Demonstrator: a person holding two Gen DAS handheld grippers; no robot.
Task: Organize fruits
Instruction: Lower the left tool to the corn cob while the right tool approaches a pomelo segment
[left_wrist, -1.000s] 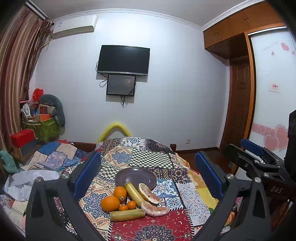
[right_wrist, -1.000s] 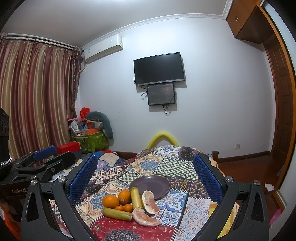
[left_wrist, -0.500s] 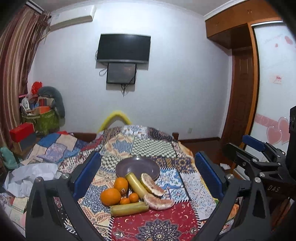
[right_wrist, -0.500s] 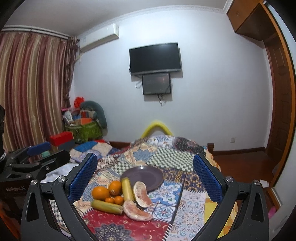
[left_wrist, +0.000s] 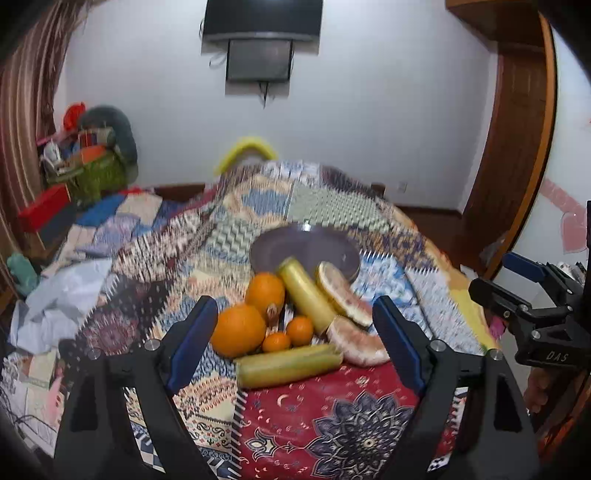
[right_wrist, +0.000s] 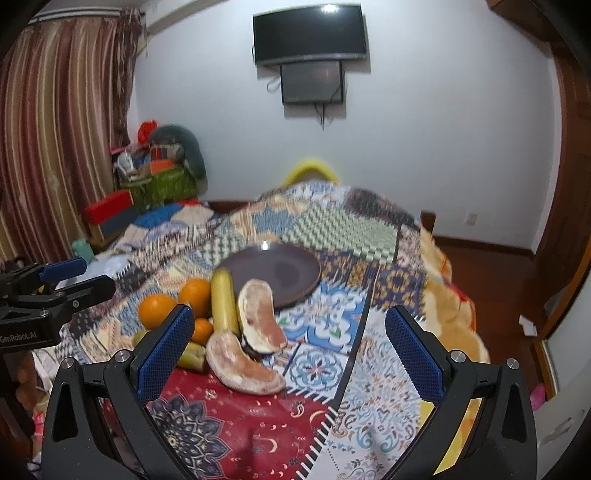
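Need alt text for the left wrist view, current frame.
The open left gripper hangs over a pile of fruit on a patchwork cloth: oranges, two yellow-green stalks and two pomelo wedges, nothing gripped, its jaws just narrowed. An empty dark plate sits right behind the pile. The right gripper shows at the right edge.

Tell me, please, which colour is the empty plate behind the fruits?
The plate is dark purplish brown, plain, without pattern. It shows best in the right wrist view.
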